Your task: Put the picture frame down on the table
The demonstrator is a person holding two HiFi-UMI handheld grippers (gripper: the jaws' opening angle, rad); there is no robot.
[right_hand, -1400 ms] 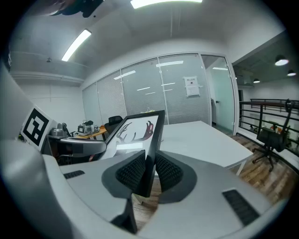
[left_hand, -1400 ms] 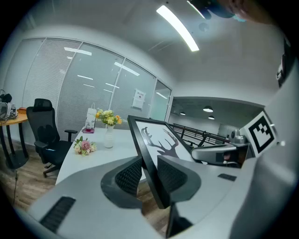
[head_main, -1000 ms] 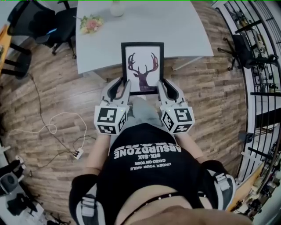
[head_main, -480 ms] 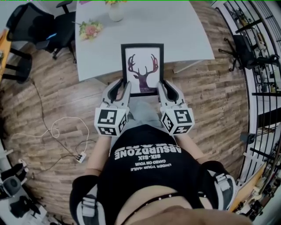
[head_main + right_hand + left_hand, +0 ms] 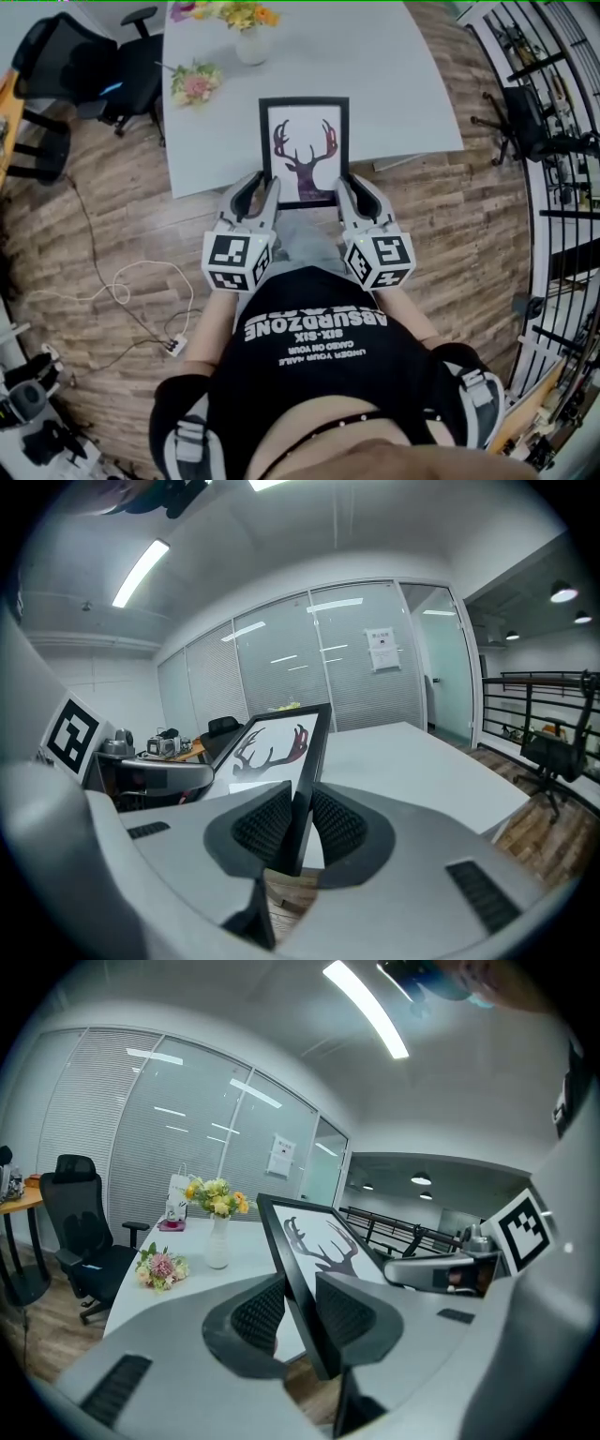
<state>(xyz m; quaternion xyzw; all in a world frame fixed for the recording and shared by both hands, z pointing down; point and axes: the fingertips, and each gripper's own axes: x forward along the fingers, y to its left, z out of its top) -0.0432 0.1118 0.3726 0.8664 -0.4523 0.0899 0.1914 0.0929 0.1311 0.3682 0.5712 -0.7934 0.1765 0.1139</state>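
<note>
A black picture frame (image 5: 304, 150) with a dark red deer-head print hangs over the near edge of the grey table (image 5: 394, 66), held at its lower corners. My left gripper (image 5: 267, 187) is shut on the frame's left edge (image 5: 300, 1283), and my right gripper (image 5: 342, 186) is shut on its right edge (image 5: 305, 808). In both gripper views the frame (image 5: 314, 1241) (image 5: 277, 747) stands tilted between the ribbed pads, above the tabletop.
A white vase of flowers (image 5: 246, 28) and a small pink bouquet (image 5: 194, 82) lie on the table's far left. A black office chair (image 5: 89, 70) stands left of the table. A white cable (image 5: 122, 291) trails over the wood floor. A railing (image 5: 553, 112) runs along the right.
The frame and both grippers have moved forward over the table; more tabletop and the vase have come into the head view. Both grips are unchanged.
</note>
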